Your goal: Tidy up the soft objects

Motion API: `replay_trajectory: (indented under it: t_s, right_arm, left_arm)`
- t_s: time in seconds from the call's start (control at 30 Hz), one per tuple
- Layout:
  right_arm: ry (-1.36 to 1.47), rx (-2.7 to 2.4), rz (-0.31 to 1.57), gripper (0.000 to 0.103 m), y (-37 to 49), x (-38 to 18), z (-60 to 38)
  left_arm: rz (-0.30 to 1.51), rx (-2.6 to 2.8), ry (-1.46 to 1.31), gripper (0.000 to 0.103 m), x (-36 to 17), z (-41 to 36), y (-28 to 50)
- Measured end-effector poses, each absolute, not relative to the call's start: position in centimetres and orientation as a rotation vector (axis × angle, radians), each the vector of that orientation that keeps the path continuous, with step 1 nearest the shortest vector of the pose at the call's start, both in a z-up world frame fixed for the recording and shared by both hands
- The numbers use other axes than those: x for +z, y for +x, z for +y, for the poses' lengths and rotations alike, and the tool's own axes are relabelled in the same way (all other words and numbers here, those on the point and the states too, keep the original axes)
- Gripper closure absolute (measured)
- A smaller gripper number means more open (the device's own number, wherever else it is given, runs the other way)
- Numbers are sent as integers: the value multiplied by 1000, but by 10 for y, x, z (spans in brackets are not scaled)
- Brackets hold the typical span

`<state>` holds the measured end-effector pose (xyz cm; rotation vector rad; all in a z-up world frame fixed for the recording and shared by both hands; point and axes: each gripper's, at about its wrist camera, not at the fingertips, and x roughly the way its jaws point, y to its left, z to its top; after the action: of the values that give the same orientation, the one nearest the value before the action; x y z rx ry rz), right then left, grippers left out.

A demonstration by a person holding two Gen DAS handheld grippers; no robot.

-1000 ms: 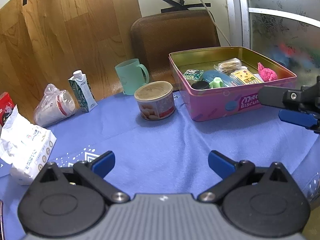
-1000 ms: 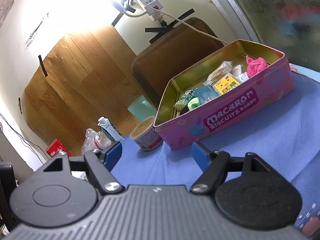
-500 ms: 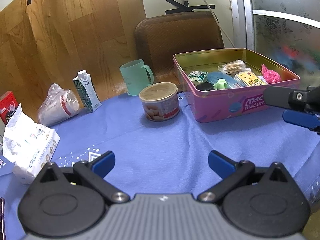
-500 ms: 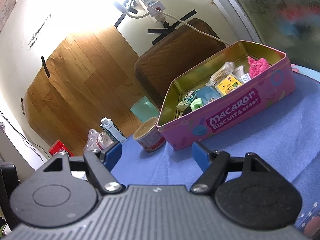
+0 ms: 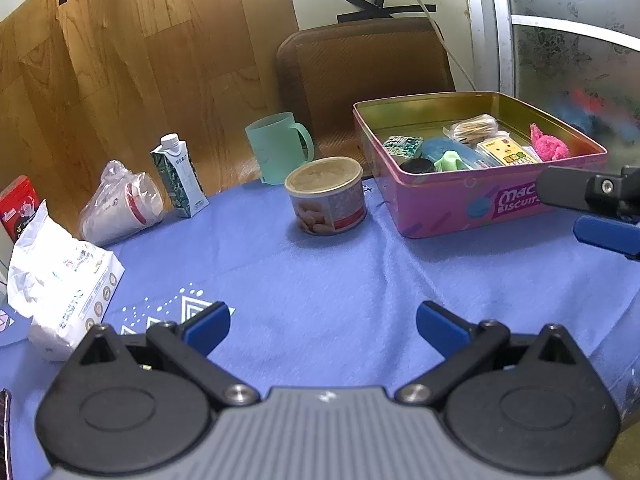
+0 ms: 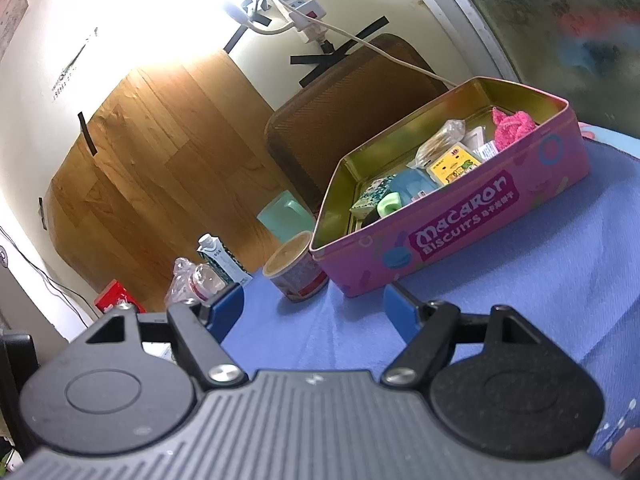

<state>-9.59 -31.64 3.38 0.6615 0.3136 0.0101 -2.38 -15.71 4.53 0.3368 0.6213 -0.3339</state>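
Left tool (image 5: 322, 322) wide apart, blue tips (image 5: 208, 326) spread, nothing between them, hanging over bare blue cloth (image 5: 320, 272) on the counter. Touching nothing.

Right tool (image 6: 314, 308) also spread wide, empty, tips above the cloth, just in front of the pink biscuit tin (image 6: 472, 232). No touch on the tin. Seen from the left view as a black and blue finger (image 5: 600, 216) poking in from the right edge, close to the tin's front wall.

Tin open, no lid on. Inside: a fuzzy pink soft thing (image 5: 548, 146) in the far right corner, a blue soft thing (image 5: 444, 150) in the middle, a small green piece (image 5: 450, 160) on top of it, a yellow packet (image 5: 508, 152), a clear bag of thin sticks (image 5: 476, 128), a small patterned box (image 5: 402, 145) and a round black lid (image 5: 416, 166).

Left of the tin: a round can with a tan lid (image 5: 326, 196), near but not touching. Behind it a green mug (image 5: 276, 148). Further left a small milk carton (image 5: 178, 176), plastic cups in a bag (image 5: 120, 204), a white tissue pack (image 5: 60, 284) and a red box (image 5: 18, 208).
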Motion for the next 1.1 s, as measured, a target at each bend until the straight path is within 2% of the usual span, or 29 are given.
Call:
replay_trajectory:
  t_s: [1.1]
  right_arm:
    - [673,-98,253,14,-101,27,-320]
  left_arm:
    - [627,-292,341,0,39,-154,-21]
